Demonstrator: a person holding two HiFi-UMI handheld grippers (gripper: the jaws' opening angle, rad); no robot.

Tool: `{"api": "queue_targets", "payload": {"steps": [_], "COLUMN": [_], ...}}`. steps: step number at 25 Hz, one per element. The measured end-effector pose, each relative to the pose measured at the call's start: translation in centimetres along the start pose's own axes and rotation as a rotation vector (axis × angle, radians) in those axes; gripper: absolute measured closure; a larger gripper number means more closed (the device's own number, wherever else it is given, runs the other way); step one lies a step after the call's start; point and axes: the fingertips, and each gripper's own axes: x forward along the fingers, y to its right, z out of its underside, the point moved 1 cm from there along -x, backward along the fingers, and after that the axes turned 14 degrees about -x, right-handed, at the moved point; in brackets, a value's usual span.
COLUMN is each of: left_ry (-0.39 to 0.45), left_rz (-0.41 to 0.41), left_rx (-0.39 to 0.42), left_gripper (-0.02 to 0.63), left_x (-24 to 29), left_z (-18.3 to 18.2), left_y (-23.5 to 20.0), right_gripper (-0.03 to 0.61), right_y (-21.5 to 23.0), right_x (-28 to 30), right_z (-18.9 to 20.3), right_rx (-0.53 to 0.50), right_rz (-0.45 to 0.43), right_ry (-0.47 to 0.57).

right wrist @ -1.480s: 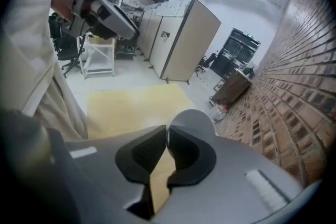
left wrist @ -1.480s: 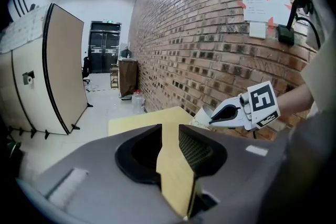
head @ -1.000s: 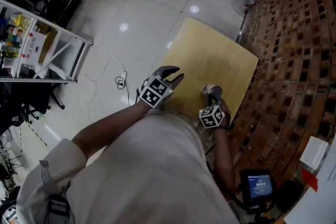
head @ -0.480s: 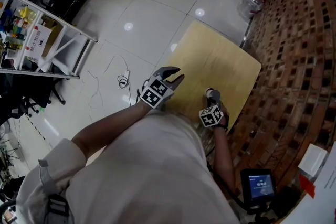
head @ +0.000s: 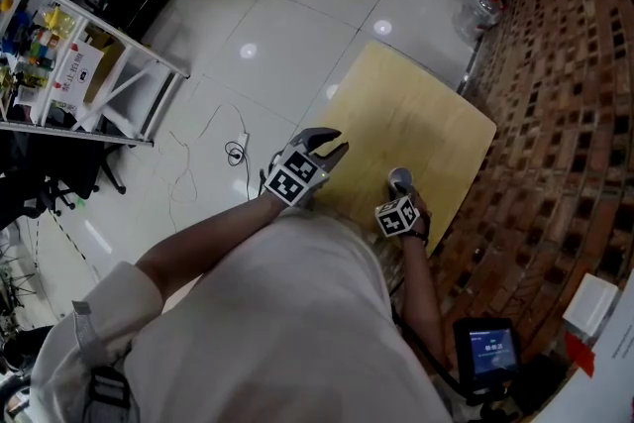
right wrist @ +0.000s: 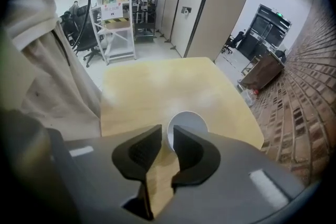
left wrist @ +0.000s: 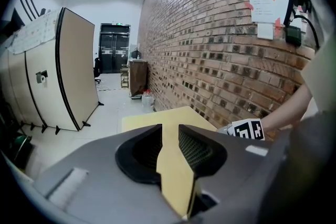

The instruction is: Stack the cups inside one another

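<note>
Right gripper view: near the table's (right wrist: 152, 86) front edge, the right gripper (right wrist: 167, 132) has its jaws drawn narrow on the near wall of a white cup (right wrist: 189, 120), mouth upward. Only the head view shows both tools. The left gripper (head: 333, 145) hangs over the table's near left edge, jaws half apart and empty.

A cup (head: 399, 178) is at the bench's (head: 416, 114) near edge, right of its middle. A brick wall (head: 565, 114) runs along the bench's right side. A shelf rack (head: 69, 74) stands on the floor (head: 248, 45) well left of the bench. A bottle (head: 482, 7) stands beyond its far corner.
</note>
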Motion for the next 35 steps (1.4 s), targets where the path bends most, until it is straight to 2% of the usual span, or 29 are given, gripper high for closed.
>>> {"api": "queue_targets", "payload": {"steps": [7, 11, 15, 20, 22, 25, 29, 33, 35], "left_ry": [-0.009, -0.023, -0.037, -0.034, -0.03, -0.008, 0.034, 0.053, 0.068], "left_rz": [-0.014, -0.035, -0.076, -0.115, -0.117, -0.107, -0.099, -0.085, -0.074], "left_rx": [0.0, -0.002, -0.003, -0.015, -0.016, -0.025, -0.072, -0.075, -0.069], "left_gripper": [0.495, 0.495, 0.495, 0.495, 0.494, 0.492, 0.492, 0.492, 0.492], "left_x": [-0.2, -0.5, -1.5, -2.8, -3.4, -3.3, -2.9, -1.7, -0.3], "left_z": [0.7, 1.5, 2.8, 4.2, 4.8, 5.4, 5.7, 5.3, 4.4], "left_y": [0.6, 1.1, 1.2, 1.3, 1.5, 1.6, 0.8, 0.8, 0.8], "right_gripper": [0.505, 0.506, 0.506, 0.506, 0.506, 0.495, 0.491, 0.491, 0.491], "right_y": [-1.4, -0.9, -0.1, 2.2, 3.7, 6.9, 10.9, 12.6, 13.1], "right_x": [0.3, 1.0, 0.0, -2.7, -4.7, -9.0, -15.0, -19.7, -21.0], "right_z": [0.8, 1.0, 0.3, 0.2, -0.1, -0.3, -0.1, 2.4, 3.7], "right_rx": [0.003, 0.025, 0.06, 0.168, 0.224, 0.311, 0.44, 0.601, 0.626], "right_rz": [-0.02, -0.001, 0.028, 0.101, 0.165, 0.311, 0.494, 0.623, 0.667], "right_ry": [0.004, 0.026, 0.084, 0.189, 0.264, 0.41, 0.562, 0.632, 0.634]}}
